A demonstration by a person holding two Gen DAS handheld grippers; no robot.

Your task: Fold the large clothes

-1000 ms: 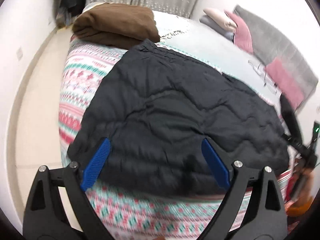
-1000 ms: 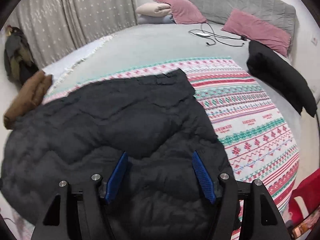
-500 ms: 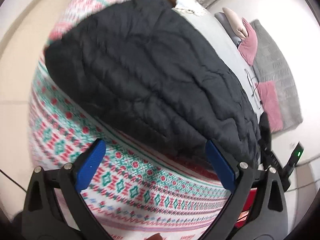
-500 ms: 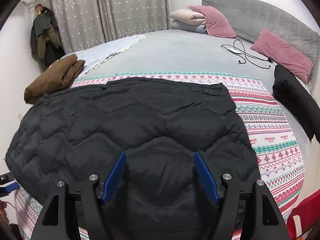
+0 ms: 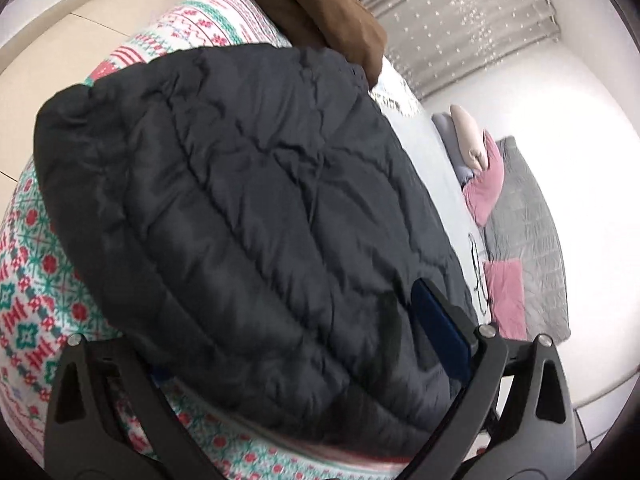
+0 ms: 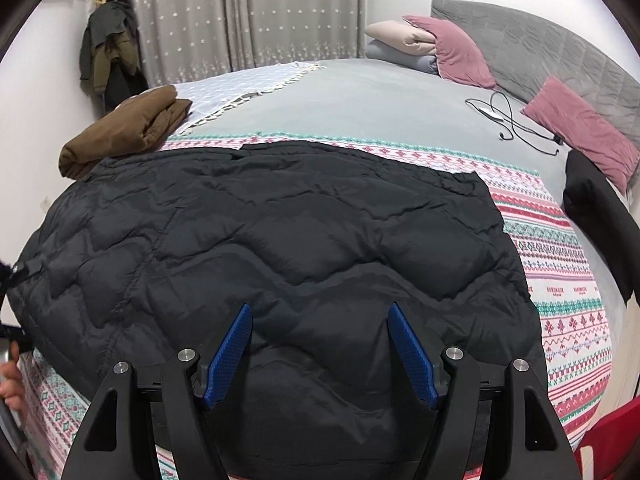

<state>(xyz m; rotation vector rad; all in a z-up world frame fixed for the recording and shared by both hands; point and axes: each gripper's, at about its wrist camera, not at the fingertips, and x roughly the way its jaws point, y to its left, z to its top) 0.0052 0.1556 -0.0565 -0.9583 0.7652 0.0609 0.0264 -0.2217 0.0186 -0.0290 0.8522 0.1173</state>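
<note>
A black quilted puffer jacket (image 6: pixel 288 232) lies spread flat across the patterned blanket (image 6: pixel 560 280) on the bed. In the left wrist view the jacket (image 5: pixel 240 200) fills the middle, and its near edge runs between the wide-apart jaws of my left gripper (image 5: pixel 286 332). One blue pad (image 5: pixel 436 332) shows above the fabric; the other finger is hidden under the jacket's edge. My right gripper (image 6: pixel 320 307) stands open over the jacket's near hem, its blue pads (image 6: pixel 230 352) apart with fabric bulging between them, not pinched.
A folded brown garment (image 6: pixel 124 128) lies beside the jacket's far corner. Pink pillows (image 6: pixel 580 128), folded bedding (image 6: pixel 400 46), a cable (image 6: pixel 508 120) and a black garment (image 6: pixel 600 212) sit by the grey headboard. A person's hand (image 6: pixel 10 380) shows at the left edge.
My left gripper rolled and sank until the jacket's edge came between its jaws. The right gripper slid sideways along the near hem, so the jacket now appears squarer in front of it.
</note>
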